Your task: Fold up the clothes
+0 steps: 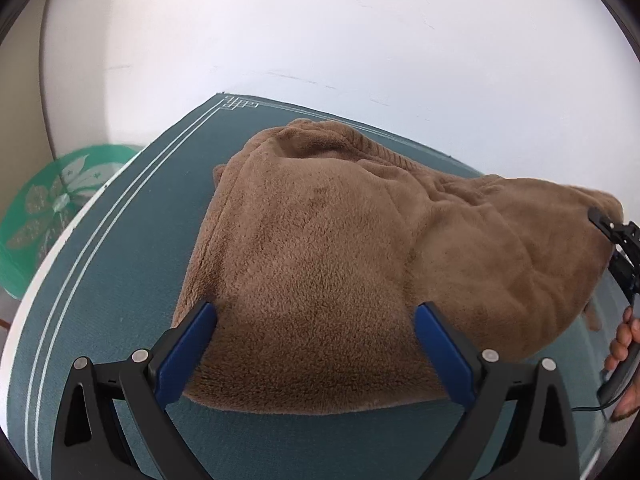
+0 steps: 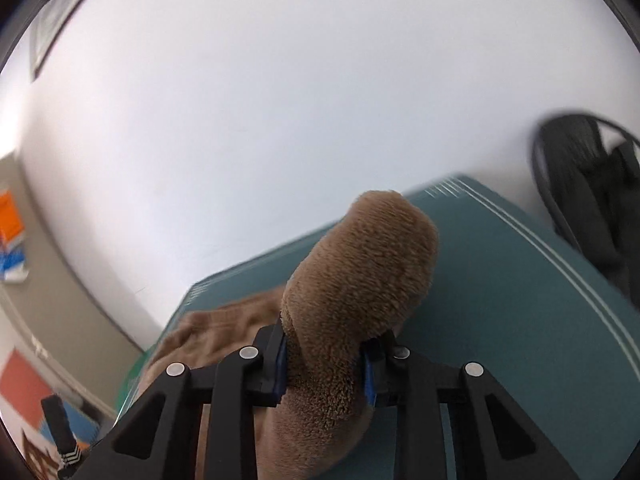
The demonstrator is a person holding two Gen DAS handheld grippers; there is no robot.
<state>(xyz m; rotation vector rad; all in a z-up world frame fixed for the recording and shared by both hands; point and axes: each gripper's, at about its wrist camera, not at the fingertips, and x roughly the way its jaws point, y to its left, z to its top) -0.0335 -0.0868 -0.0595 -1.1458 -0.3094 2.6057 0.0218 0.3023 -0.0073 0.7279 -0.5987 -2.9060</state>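
1. The fleece lay bunched on the teal mat, its near hem squared at 6 o'clock in the left view, probably as the base of a fold.
2. The right gripper was clenched on a thick wad of fleece, raised off the mat at 3 o'clock, apparently to carry that side over.
3. The left gripper hung released, fingers straddling the near hem without pinching, likely ready to steady it.
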